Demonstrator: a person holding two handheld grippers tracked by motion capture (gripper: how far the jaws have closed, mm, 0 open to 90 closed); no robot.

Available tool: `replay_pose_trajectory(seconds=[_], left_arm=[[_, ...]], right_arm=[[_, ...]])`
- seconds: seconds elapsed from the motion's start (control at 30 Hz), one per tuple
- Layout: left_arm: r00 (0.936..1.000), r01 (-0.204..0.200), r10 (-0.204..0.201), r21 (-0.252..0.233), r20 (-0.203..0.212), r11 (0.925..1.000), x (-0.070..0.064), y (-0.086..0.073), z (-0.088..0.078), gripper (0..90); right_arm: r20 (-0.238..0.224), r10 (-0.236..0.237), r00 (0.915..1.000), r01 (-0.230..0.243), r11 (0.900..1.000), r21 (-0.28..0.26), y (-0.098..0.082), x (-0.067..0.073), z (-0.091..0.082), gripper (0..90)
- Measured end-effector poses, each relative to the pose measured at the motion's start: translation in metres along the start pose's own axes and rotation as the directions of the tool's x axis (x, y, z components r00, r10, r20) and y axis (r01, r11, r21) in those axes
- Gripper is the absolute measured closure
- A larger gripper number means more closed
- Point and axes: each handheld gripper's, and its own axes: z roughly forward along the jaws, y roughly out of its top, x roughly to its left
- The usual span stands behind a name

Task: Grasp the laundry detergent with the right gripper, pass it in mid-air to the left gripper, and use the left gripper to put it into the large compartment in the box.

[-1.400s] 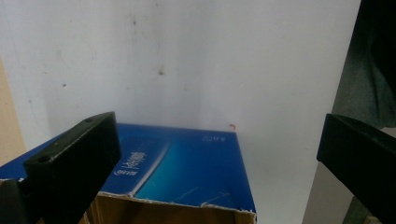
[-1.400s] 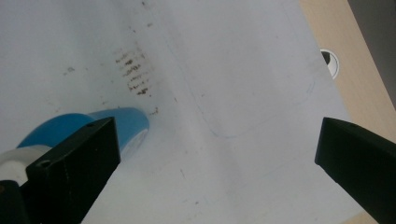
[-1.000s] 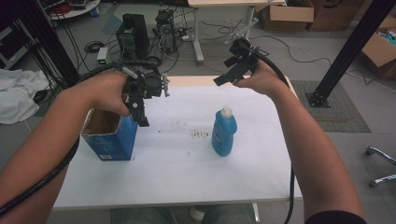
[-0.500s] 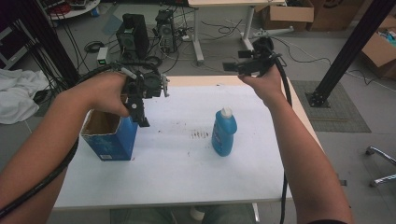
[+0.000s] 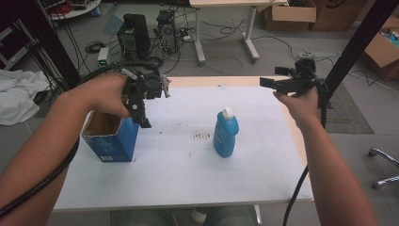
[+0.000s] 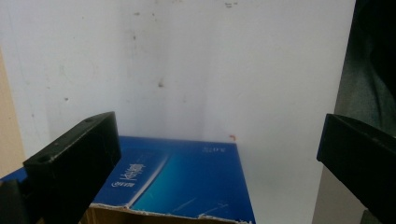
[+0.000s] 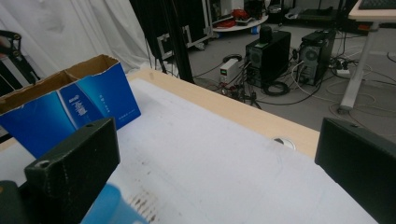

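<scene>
An open-topped blue carton [image 5: 111, 141] stands at the left of the white table [image 5: 179, 179]. My left gripper [image 5: 141, 117] hangs just above the carton's right rim, jaws pointing down and open. In the left gripper view the carton's blue side [image 6: 180, 179] lies below between the wide-apart jaws of that gripper [image 6: 215, 158]. A blue bottle [image 5: 226, 135] with a white cap stands upright at mid-table. My right gripper [image 5: 274, 78] is held high over the table's right edge, open and empty, aimed leftward. The right gripper view shows the carton [image 7: 70, 105] and a bit of the bottle [image 7: 112, 207].
A brown stain [image 5: 202, 136] marks the table between carton and bottle. Beyond the far edge are computer towers [image 5: 134, 28], cables and another table's legs [image 5: 251, 35]. A black post [image 5: 350, 52] rises at right. Cardboard boxes [image 5: 381, 52] sit on the floor.
My right gripper has swung to the right, away from above the bottle and out to the table's right edge. The left gripper, carton and bottle have stayed put.
</scene>
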Motion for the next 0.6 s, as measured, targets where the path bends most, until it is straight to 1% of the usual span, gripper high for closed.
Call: replay_pose_trajectory(seconds=[0.1, 0.2, 0.23, 0.27, 0.3, 0.33, 0.37, 0.47, 0.57, 0.6], left_arm=[[1.0000, -0.003, 0.003, -0.001, 0.002, 1.0000, 0.000, -0.001, 0.000, 0.1], [1.0000, -0.007, 0.007, -0.008, 0.001, 0.9999, 0.000, -0.003, 0.001, 0.1], [1.0000, -0.009, 0.009, -0.003, 0.002, 0.9999, -0.001, -0.003, 0.001, 0.1], [0.9999, -0.011, 0.011, -0.005, 0.002, 0.9999, -0.001, -0.004, 0.001, 0.1], [0.9999, -0.010, 0.010, -0.006, 0.001, 0.9999, 0.000, -0.005, 0.001, 0.1], [0.9999, -0.010, 0.010, -0.006, 0.001, 0.9999, 0.000, -0.005, 0.001, 0.1], [1.0000, -0.008, 0.008, -0.007, 0.000, 0.9999, 0.000, -0.006, 0.001, 0.1], [1.0000, -0.007, 0.007, -0.009, -0.001, 0.9999, 0.001, -0.007, 0.001, 0.1], [1.0000, -0.005, 0.005, -0.014, -0.003, 0.9999, 0.002, -0.006, 0.000, 0.1], [1.0000, -0.005, 0.005, -0.014, -0.003, 0.9999, 0.002, -0.006, 0.000, 0.1]], right_arm=[[0.013, -0.009, 0.9999, 0.009, 1.000, 0.001, -0.015, 0.004, -0.018, 0.0], [0.013, -0.013, 0.9998, 0.013, 1.000, -0.003, -0.034, 0.012, -0.035, 0.0], [0.013, -0.013, 0.9998, 0.013, 1.000, -0.003, -0.034, 0.012, -0.035, 0.0], [0.008, -0.012, 0.9999, 0.012, 1.000, -0.005, -0.041, 0.016, -0.040, 0.0], [0.008, -0.008, 0.9999, 0.009, 1.000, -0.012, -0.057, 0.024, -0.050, 0.0], [0.008, -0.008, 0.9999, 0.009, 1.000, -0.012, -0.057, 0.024, -0.050, 0.0], [-0.001, -0.001, 1.0000, 0.001, 1.000, -0.020, -0.076, 0.034, -0.059, 0.0], [-0.002, 0.001, 1.0000, -0.001, 1.000, -0.011, -0.099, 0.048, -0.064, 0.0], [-0.006, -0.005, 1.0000, 0.005, 1.000, 0.015, -0.120, 0.062, -0.062, 0.0], [-0.006, -0.005, 1.0000, 0.005, 1.000, 0.015, -0.120, 0.062, -0.062, 0.0]])
